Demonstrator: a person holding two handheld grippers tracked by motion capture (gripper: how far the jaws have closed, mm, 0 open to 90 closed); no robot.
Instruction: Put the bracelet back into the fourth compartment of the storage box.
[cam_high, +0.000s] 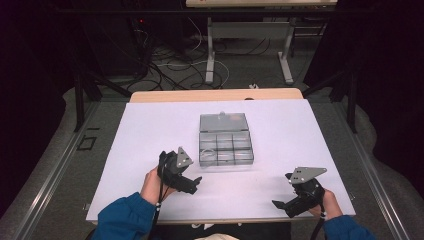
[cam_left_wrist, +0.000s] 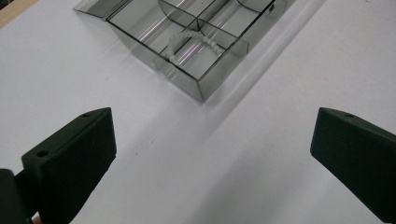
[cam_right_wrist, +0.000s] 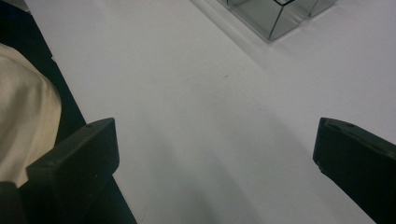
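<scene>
Nearest the person's edge of the white-covered table (cam_high: 150, 135), the right gripper (cam_high: 285, 205) hangs low over bare sheet with its jaws spread wide and nothing between them; its own view has the two black jaws far apart over plain white, with one corner of the clear organiser box (cam_right_wrist: 275, 18) at the top. A little farther in, the left gripper (cam_high: 196, 182) is likewise released and empty, its jaws parted and aimed at the box's near left corner, close to it but not touching.

Beyond both, at the middle of the table, sits the box, a smoky transparent plastic case with its lid (cam_high: 224, 121) thrown back flat behind the tray; the tray is split into small compartments, and in the near left one lies a small white beaded loop (cam_left_wrist: 194, 44), perhaps a bracelet, resting partly against a divider.

By my judgement the box is light, stiff and rather slick, so it may skate on the sheet if pushed from one side; its thin walls could crack under a hard squeeze; a wall's upper edge is the place to pinch it, gently. The loop looks limp and very light, likely to sag and slither; it should be taken across the strand where it rises clear of the floor, with the jaws coming straight down between the dividers.
</scene>
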